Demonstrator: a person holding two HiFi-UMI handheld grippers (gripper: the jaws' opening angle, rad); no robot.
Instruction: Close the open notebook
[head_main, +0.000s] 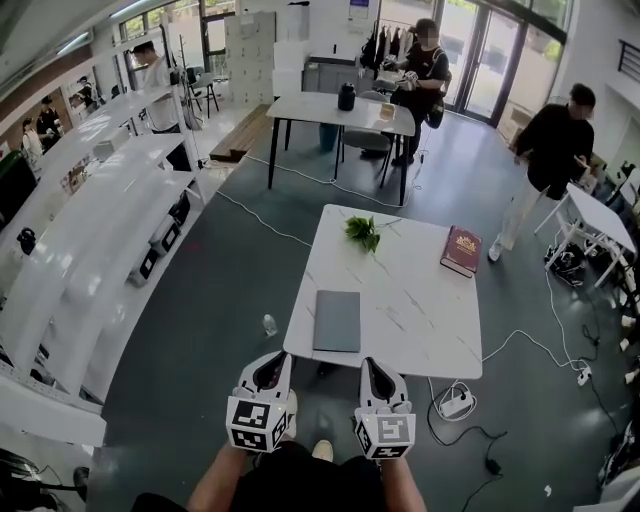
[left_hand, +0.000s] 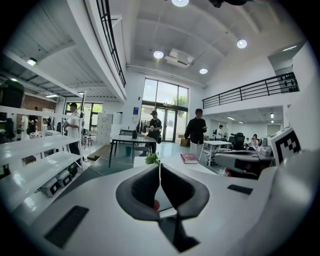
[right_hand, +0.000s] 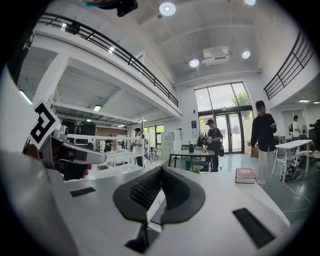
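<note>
My left claw (head_main: 270, 362) and right claw (head_main: 374, 366) are pressed together, empty. The notebook (head_main: 337, 320) lies closed on the worktop (head_main: 420, 300).

Forearms (head_main: 215, 487): cut off by the head view's bottom edge.
Red book (head_main: 461, 250): cover print too small to read.
Shelf contents (head_main: 160, 240): too small to identify.

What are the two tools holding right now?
Nothing. The left tool and the right tool are both shut and empty. The grey notebook lies on the table, untouched.
</note>
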